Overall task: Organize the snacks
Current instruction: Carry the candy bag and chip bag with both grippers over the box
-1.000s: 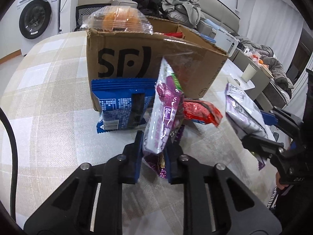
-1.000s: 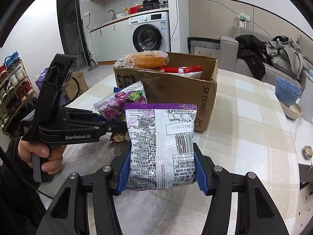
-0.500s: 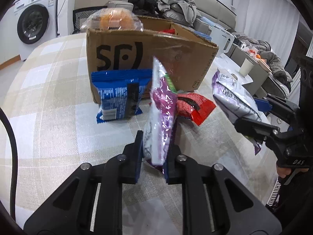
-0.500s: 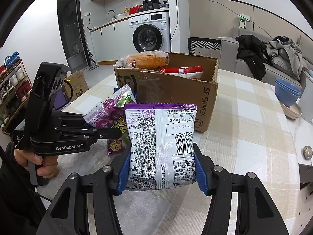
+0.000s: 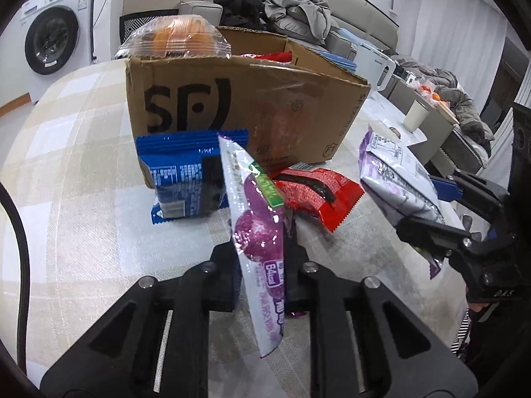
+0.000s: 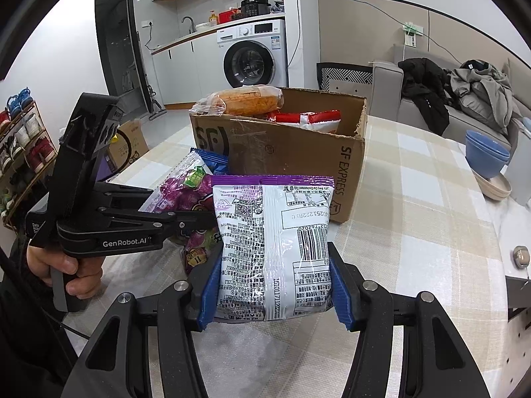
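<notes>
My left gripper (image 5: 260, 265) is shut on a thin purple grape-candy packet (image 5: 257, 229), held edge-on above the table in front of the cardboard box (image 5: 232, 106). In the right wrist view the same packet (image 6: 186, 195) hangs from the left gripper (image 6: 195, 217), which a hand holds. My right gripper (image 6: 273, 293) is shut on a silver-and-purple snack bag (image 6: 275, 248), gripped by its sides; the left wrist view shows this bag (image 5: 395, 179) at the right. A blue packet (image 5: 186, 179) leans against the box and a red packet (image 5: 315, 192) lies beside it.
The open box holds a bread bun in clear wrap (image 5: 176, 36) and red packets (image 6: 305, 117). Blue bowls (image 6: 486, 157) stand at the table's far right edge. A white cup (image 5: 415, 117) and a white kettle (image 5: 373, 63) stand behind. The chequered tablecloth (image 5: 83, 199) covers the table.
The left gripper has drawn back from the box with the purple candy packet, lifting it off the table. The right gripper and its bag have stayed still.
</notes>
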Demonstrator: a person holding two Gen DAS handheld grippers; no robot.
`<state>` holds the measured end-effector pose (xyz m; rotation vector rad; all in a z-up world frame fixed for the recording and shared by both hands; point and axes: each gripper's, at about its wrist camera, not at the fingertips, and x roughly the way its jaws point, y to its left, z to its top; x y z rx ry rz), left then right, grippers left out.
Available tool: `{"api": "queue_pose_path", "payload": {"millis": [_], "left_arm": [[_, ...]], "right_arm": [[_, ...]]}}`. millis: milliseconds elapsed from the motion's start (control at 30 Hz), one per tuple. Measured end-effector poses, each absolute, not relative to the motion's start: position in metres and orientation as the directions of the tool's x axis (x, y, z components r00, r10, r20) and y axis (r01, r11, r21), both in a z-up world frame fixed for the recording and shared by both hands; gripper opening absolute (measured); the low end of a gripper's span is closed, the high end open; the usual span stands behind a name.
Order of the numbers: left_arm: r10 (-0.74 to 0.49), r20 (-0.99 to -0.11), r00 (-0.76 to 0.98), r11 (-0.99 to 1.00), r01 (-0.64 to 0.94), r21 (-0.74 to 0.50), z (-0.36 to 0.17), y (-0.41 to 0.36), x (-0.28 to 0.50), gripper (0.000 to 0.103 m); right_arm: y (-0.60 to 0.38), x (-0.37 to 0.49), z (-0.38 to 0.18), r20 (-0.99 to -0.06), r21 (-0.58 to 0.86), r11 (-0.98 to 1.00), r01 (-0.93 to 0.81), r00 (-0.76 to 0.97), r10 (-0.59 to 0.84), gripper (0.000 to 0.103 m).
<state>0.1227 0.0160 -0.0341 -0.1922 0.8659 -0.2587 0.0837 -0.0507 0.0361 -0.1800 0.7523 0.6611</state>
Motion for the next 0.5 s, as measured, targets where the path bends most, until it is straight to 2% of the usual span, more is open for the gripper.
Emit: {"api": "queue_pose_path", "payload": {"millis": [500], "left_arm": [[-0.292, -0.665, 0.687, 0.95, 0.128, -0.284, -0.004, 0.048, 0.085, 0.012]], "right_arm": [[-0.049, 0.078, 0.045, -0.65, 0.072, 0.784, -0.617, 0.567, 0.506, 0.057]]}}
